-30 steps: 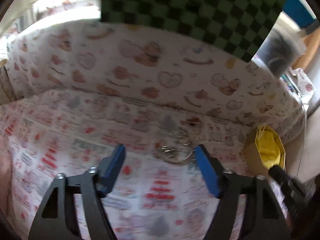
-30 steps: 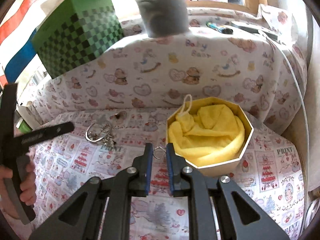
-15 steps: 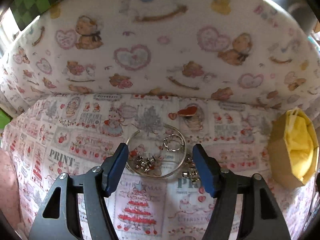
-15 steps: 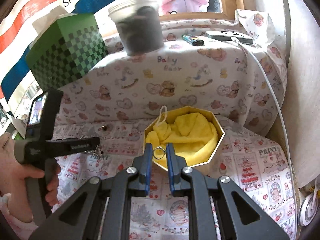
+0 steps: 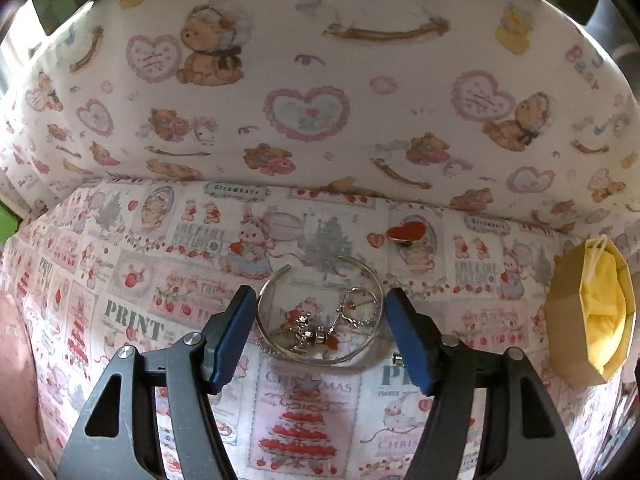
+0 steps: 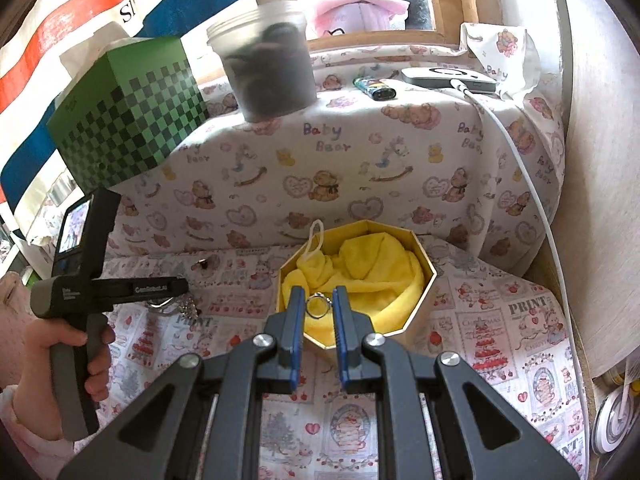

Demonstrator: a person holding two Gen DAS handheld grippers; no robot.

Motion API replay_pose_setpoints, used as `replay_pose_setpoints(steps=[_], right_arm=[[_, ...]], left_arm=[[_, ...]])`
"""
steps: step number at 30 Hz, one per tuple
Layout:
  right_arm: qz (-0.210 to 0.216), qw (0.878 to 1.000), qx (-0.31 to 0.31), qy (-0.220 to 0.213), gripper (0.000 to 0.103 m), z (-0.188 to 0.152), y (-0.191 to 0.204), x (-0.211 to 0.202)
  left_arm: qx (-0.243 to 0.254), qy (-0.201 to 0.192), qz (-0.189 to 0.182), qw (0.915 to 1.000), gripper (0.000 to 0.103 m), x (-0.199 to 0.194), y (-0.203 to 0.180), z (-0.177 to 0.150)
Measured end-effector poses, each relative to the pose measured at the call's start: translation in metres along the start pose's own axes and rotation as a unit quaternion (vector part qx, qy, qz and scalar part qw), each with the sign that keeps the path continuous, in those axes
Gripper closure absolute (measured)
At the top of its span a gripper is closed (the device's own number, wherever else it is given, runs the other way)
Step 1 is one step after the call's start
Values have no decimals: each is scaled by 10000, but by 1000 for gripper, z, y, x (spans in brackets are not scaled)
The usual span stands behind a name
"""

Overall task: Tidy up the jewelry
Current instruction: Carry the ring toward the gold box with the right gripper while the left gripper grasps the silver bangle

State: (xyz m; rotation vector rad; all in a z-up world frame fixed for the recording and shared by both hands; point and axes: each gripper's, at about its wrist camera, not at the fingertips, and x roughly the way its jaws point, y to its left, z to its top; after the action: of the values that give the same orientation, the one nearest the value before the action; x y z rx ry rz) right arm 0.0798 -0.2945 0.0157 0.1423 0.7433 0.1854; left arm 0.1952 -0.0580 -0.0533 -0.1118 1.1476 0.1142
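Note:
My left gripper is open, its blue pads on either side of a silver open bangle lying on the printed cloth with small charms and a ring inside it. A red heart pin lies just beyond. My right gripper is shut on a small silver ring and holds it over the near rim of the octagonal gold box lined with yellow cloth. The box also shows at the right in the left wrist view. The left gripper appears in the right wrist view.
A padded wall covered in teddy-bear cloth rises behind the work surface. On it stand a green checked box, a plastic tub, a lighter and a device with a white cable.
My left gripper has moved forward and down so that its pads flank the bangle. My right gripper has carried the ring to the box, over its near rim.

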Motion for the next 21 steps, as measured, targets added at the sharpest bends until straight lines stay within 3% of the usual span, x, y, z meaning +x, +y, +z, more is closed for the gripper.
replay_pose_setpoints(steps=[5, 13, 18, 21], right_arm=[[7, 10000, 72, -37, 90, 2, -3, -4], [212, 9992, 270, -222, 90, 7, -13, -14], [859, 9928, 500, -674, 90, 13, -26, -29], [983, 9887, 543, -997, 90, 15, -32, -35]], left_arm=[[-92, -46, -209, 9997, 38, -19, 36, -8], [10, -451, -612, 9971, 38, -81, 53, -40], [269, -826, -850, 9926, 38, -129, 52, -55], [463, -1050, -833, 9899, 38, -153, 39, -55]])
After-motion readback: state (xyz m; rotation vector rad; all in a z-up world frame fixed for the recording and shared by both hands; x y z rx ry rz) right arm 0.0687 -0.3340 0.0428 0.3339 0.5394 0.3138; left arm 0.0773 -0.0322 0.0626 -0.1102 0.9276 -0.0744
